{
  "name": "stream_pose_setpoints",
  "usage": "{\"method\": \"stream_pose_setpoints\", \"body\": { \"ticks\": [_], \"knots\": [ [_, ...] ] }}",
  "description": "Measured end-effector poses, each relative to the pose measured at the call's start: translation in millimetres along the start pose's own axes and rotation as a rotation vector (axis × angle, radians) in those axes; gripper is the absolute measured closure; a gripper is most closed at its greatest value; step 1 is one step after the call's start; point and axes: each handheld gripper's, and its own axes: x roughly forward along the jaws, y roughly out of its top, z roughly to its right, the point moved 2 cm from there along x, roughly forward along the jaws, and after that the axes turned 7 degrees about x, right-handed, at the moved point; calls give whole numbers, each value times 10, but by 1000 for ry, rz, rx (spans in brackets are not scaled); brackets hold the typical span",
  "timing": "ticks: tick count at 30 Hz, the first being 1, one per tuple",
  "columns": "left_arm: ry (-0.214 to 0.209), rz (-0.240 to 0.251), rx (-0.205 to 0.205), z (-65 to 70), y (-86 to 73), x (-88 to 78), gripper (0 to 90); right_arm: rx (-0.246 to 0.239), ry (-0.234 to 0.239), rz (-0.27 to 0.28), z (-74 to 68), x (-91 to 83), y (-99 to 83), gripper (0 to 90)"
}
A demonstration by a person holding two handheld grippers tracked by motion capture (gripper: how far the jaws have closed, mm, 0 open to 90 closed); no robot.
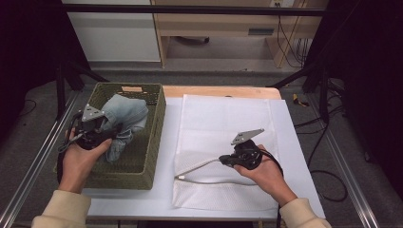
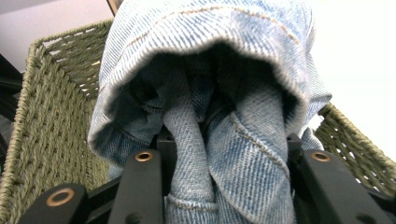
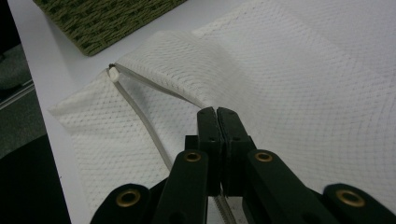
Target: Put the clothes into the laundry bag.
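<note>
Beside the wicker basket (image 1: 154, 137), the left gripper (image 1: 102, 129) clamped denim jeans (image 1: 124, 116) while the right gripper (image 1: 223, 160), jaws pinched on the mesh laundry bag (image 1: 223, 118)'s zipper edge, likely held it for loading next.

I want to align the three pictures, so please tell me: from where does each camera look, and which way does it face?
High view: above the person's side, facing forward and down on the table; forearms, both hands.
Left gripper view: on the left gripper, facing the denim garment over the woven basket.
Right gripper view: on the right gripper, facing the white mesh bag.
Shared: all show the basket.
</note>
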Motion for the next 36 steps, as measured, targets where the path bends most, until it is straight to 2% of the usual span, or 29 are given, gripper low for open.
{"method": "stream_pose_setpoints", "body": {
  "ticks": [5,8,11,16,19,23,24,25,32,33,34,36],
  "knots": [
    [9,36,12,58,62,-74,577,16,21,26,0,-41,20,893],
    [5,82,23,143,164,-195,577,23,21,36,-1,-90,59,893],
    [-6,103,30,196,218,-263,576,12,24,40,-15,-159,116,893],
    [-34,140,56,365,355,-424,576,2,32,42,-75,-242,202,893],
    [-42,148,60,453,411,-499,576,14,41,46,-91,-268,242,893],
    [-80,181,92,586,486,-565,576,30,50,46,-72,-271,285,892],
    [-76,192,114,606,505,-572,577,34,48,44,-70,-264,293,893],
    [-90,183,109,652,509,-586,576,30,48,44,-63,-259,302,893],
    [-148,206,144,922,580,-629,576,41,56,45,-62,-264,354,893],
    [-148,206,144,922,580,-629,576,41,56,45,-62,-264,354,893],
    [-167,214,156,1015,593,-638,576,44,57,48,-64,-265,360,893],
    [-191,219,157,1104,593,-641,576,47,63,45,-60,-270,358,893]
  ]
}}
